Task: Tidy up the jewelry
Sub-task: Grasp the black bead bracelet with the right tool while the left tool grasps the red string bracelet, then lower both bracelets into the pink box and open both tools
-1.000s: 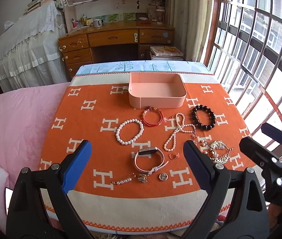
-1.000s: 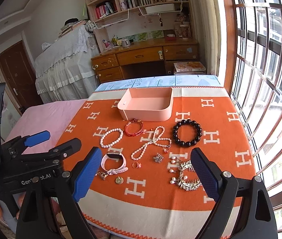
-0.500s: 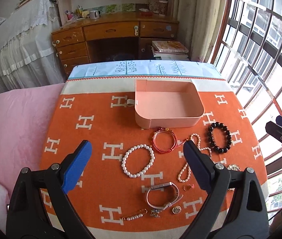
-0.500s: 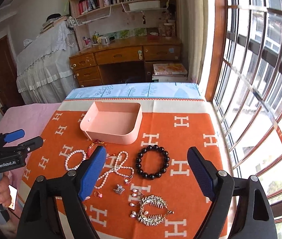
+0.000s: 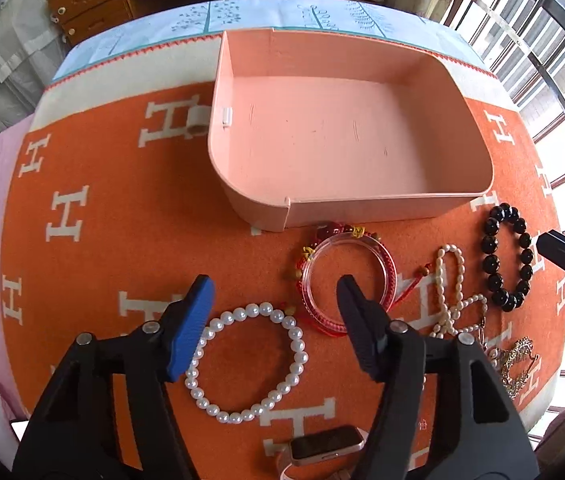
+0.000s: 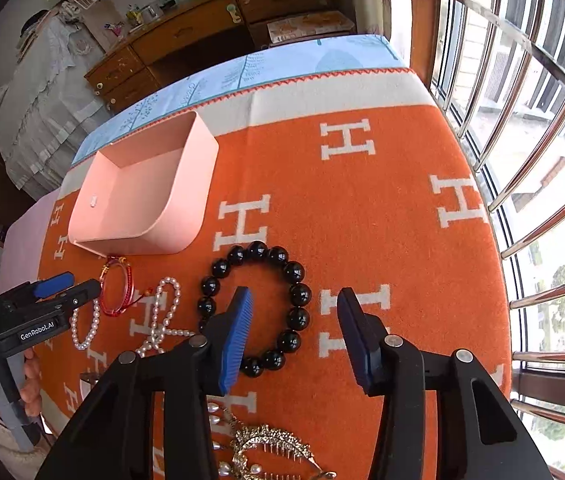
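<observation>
An empty pink tray (image 5: 458,128) (image 6: 202,184) stands on the orange blanket (image 5: 102,208). In front of it lie a white pearl bracelet (image 5: 296,344), a red bangle (image 5: 392,268) (image 6: 130,284), a pearl strand (image 5: 456,280) (image 6: 162,312) and a black bead bracelet (image 5: 492,264) (image 6: 296,276). My left gripper (image 5: 274,320) is open, low over the pearl bracelet and the red bangle's left side. My right gripper (image 6: 292,332) is open, straddling the right side of the black bead bracelet. Neither holds anything.
A gold hair comb (image 5: 518,364) (image 6: 274,444) and a pink watch (image 5: 326,446) lie near the front edge. A small ring-like piece (image 5: 198,118) lies left of the tray. A barred window (image 6: 522,120) is on the right, a wooden desk (image 6: 202,32) beyond the table.
Both grippers have moved forward and down towards the jewelry. The left now hovers over the pearl bracelet and red bangle; the right now straddles the black bead bracelet.
</observation>
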A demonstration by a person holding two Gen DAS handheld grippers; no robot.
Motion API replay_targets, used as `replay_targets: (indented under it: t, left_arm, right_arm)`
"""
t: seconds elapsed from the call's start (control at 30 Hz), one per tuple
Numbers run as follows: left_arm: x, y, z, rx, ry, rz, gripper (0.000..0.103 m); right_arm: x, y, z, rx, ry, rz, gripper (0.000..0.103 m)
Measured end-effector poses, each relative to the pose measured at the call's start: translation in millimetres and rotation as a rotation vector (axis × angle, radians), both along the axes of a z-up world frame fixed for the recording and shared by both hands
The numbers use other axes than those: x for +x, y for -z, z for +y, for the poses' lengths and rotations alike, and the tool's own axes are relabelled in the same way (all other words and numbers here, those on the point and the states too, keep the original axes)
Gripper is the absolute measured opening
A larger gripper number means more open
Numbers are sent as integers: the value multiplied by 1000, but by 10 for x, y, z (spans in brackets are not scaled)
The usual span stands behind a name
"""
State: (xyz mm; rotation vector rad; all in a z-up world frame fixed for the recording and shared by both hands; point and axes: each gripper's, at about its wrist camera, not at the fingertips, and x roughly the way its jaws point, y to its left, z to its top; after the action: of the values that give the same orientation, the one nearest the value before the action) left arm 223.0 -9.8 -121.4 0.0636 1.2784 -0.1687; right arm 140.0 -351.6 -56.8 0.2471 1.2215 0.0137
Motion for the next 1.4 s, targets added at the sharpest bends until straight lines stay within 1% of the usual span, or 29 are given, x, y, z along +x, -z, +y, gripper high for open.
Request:
replay_targets:
  t: [0.03,0.07,0.1,0.17,0.27,0.33,0.37,0.47,0.5,0.53,0.6,0.63,0.7,0.77,0.83,1.0,1.1,1.2,1.3,1.4]
  left_arm:
    - [17,33,-8,-3,0,6,53]
    - [25,63,-10,-4,2,12,51]
    - [30,75,-25,5,4,3,50]
    - [36,80,-50,21,15,-8,43]
    - [32,77,-113,28,25,-22,34]
    - [27,47,-134,31,40,-31,16]
    - [29,42,-147,32,50,-37,12]
    - [-13,34,-181,52,66,-65,11]
    - [-28,29,-195,52,69,-72,11]
    - [-39,27,-189,48,68,-74,10]
    - [-56,-2,-165,25,60,-69,9]
    - [-66,-30,-162,16,58,-73,9]
    - [-138,-139,-144,15,58,-98,9]
    - [-224,-282,-117,9,64,-128,9]
    - [-293,-459,-92,6,70,-162,9]
    - [-458,-949,-49,11,83,-262,9]
    - [-474,-1235,-35,12,74,-316,9]
    - [-409,-1464,-13,18,52,-364,9]
    - [-254,-1576,-11,27,19,-385,9]
    - [-65,-1528,-24,28,-9,-375,9]
  right_arm:
    - [24,45,-9,-1,-1,8,43]
    - [47,112,14,-3,-1,11,43]
    - [70,159,15,-6,-2,15,42]
    - [90,228,41,-15,-7,21,42]
    - [155,323,61,-28,-13,35,37]
    - [196,347,79,-47,-15,25,36]
    - [215,360,93,-53,-18,26,36]
    - [227,369,148,-83,-30,21,34]
    - [237,377,179,-107,-39,15,31]
    - [242,379,211,-130,-48,11,25]
    - [219,367,254,-154,-69,4,15]
    - [203,356,261,-157,-72,8,15]
    - [176,319,276,-132,-72,15,15]
    - [119,215,276,-121,-71,-2,15]
    - [66,44,309,-111,-74,-36,15]
    - [-51,-504,472,-73,-102,-138,15]
    - [-73,-819,665,-80,-121,-204,15]
    - [-7,-1110,842,-89,-129,-267,15]
    - [136,-1337,1021,-66,-129,-315,15]
    - [313,-1458,1185,-40,-123,-358,15]
